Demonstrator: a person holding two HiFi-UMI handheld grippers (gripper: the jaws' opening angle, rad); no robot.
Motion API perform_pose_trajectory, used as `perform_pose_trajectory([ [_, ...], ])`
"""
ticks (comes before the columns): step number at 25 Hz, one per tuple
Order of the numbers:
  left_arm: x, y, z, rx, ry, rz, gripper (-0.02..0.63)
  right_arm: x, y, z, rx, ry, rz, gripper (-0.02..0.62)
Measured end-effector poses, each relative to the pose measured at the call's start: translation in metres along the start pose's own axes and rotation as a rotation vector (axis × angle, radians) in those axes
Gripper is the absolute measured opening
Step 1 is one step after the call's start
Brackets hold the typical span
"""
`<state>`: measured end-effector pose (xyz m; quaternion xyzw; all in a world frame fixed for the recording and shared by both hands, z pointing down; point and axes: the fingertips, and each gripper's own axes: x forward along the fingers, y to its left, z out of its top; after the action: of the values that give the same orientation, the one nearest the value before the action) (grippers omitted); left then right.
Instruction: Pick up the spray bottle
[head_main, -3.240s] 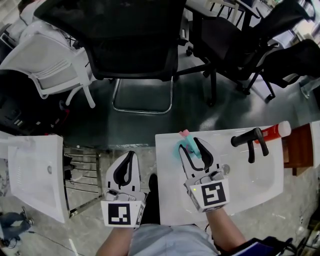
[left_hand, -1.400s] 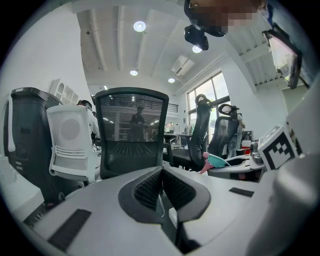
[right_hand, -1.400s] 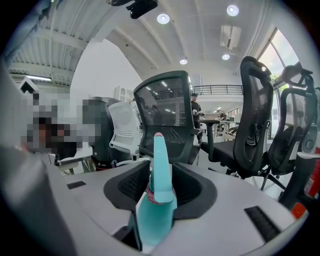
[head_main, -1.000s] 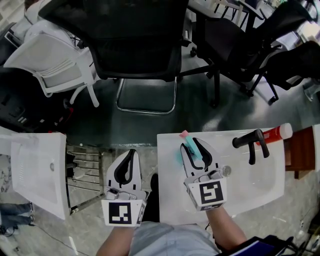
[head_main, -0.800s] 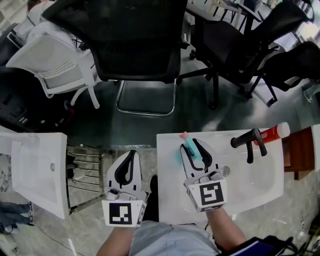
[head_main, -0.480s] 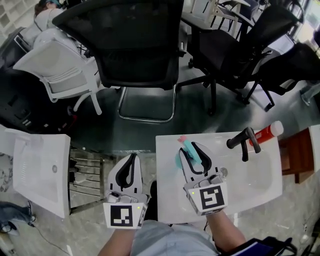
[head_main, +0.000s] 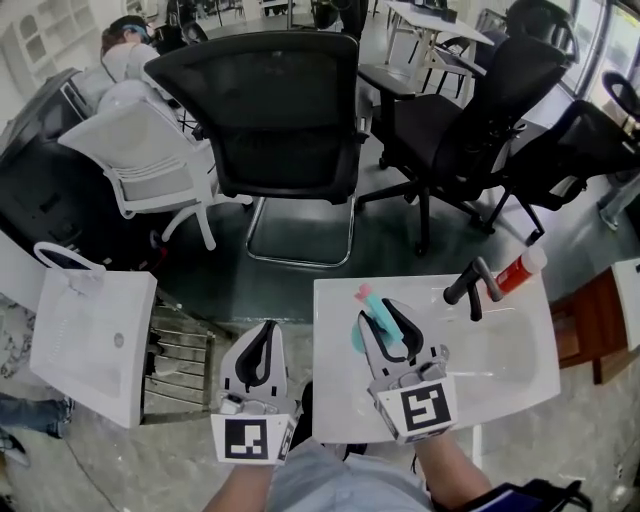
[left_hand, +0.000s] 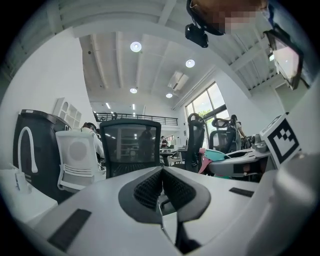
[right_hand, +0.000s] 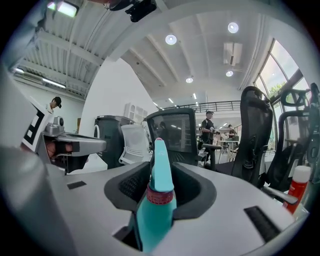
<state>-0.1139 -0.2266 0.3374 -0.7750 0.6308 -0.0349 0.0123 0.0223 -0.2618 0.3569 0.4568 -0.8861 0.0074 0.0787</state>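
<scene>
Two grippers show low in the head view, side by side at six o'clock. Your right gripper (head_main: 378, 314) is pinching the teal spray bottle (head_main: 372, 308). In the right gripper view both ribbed pads (right_hand: 134, 186) press on its neck from either side, just beside the red knurled collar. The bottle runs along the jaws, with its pink-tipped nozzle pointing away from you toward twelve o'clock. In the head view the bottle sits over the left part of the white washbasin (head_main: 505, 375); whether it touches the surface can't be told.

Your left gripper (head_main: 266, 330) holds nothing, its jaws pressed together with no gap in the left gripper view. It hangs at nine o'clock from the right one, over the gap beside the basin.

From the bottle, a black faucet (head_main: 468, 286) stands at two o'clock, with a white-capped red bottle (head_main: 518, 269) just beyond it. A black mesh office chair (head_main: 285, 110) faces you at twelve o'clock, and a second white basin (head_main: 90, 345) lies at nine o'clock.
</scene>
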Motion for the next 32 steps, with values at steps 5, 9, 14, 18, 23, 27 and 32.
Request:
perform_pose_trajectory([
  [5, -0.018, -0.007, 0.019, 0.009, -0.045, 0.016, 0.018, -0.024, 0.007, 0.021, -0.017, -0.036, 0.007, 0.147],
  [9, -0.025, -0.012, 0.031, 0.021, -0.073, 0.032, 0.018, -0.042, 0.006, 0.03, -0.028, -0.06, 0.008, 0.147],
  [14, -0.032, -0.014, 0.042, 0.025, -0.095, 0.041, 0.018, -0.054, 0.008, 0.037, -0.04, -0.072, 0.007, 0.147],
  [18, -0.034, -0.019, 0.042, 0.027, -0.1, 0.029, 0.018, -0.058, 0.008, 0.039, -0.049, -0.084, -0.003, 0.146],
  [23, -0.035, -0.025, 0.042, 0.03, -0.099, 0.016, 0.018, -0.059, 0.007, 0.046, -0.06, -0.124, -0.012, 0.144],
  [27, -0.034, -0.028, 0.042, 0.034, -0.098, 0.01, 0.018, -0.058, 0.007, 0.047, -0.055, -0.131, -0.011, 0.144],
  [32, -0.033, -0.028, 0.04, 0.036, -0.091, 0.008, 0.018, -0.058, 0.007, 0.043, -0.044, -0.11, -0.003, 0.144],
])
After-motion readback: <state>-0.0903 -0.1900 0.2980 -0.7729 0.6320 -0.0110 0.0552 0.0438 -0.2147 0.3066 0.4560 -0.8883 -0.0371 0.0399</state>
